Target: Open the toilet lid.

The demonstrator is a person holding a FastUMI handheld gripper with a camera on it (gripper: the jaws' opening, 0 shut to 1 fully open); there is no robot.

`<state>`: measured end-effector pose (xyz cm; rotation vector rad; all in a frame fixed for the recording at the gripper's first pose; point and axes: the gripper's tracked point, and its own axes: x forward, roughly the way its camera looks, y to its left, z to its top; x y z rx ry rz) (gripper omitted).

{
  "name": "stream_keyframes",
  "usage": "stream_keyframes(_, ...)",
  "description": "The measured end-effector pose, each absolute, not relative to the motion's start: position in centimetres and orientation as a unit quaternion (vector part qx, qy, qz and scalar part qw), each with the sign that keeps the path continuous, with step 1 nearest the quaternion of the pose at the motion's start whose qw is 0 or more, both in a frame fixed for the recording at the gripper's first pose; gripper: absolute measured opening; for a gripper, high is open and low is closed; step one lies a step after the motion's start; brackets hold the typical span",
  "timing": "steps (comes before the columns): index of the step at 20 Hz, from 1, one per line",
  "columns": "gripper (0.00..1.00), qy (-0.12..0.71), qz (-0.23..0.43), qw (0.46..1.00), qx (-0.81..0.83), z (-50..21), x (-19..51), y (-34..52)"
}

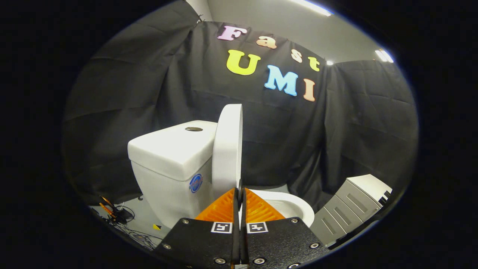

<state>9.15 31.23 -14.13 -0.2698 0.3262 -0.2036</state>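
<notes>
The one camera rides on the gripper (239, 191) and looks forward along its two fingers, which sit pressed together in the foreground. It sits low, about level with the toilet bowl (295, 206), and very near the toilet. It faces the raised lid (228, 149) edge-on, just beyond the fingertips, with the tank (168, 157) to one side, a grey cabinet (351, 209) to the other and the black cloth wall (123, 93) behind.
</notes>
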Motion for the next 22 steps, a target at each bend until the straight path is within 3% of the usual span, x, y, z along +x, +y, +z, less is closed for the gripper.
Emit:
stream_keyframes(17,0.02,0.171,-0.069,0.976,-0.117,-14.5,8.7,32.6)
stream_keyframes(20,0.13,0.173,-0.052,0.979,-0.098,-13.6,7.9,33.2)
stream_keyframes(22,0.44,0.157,-0.059,0.983,-0.076,-11.7,7.1,32.8)
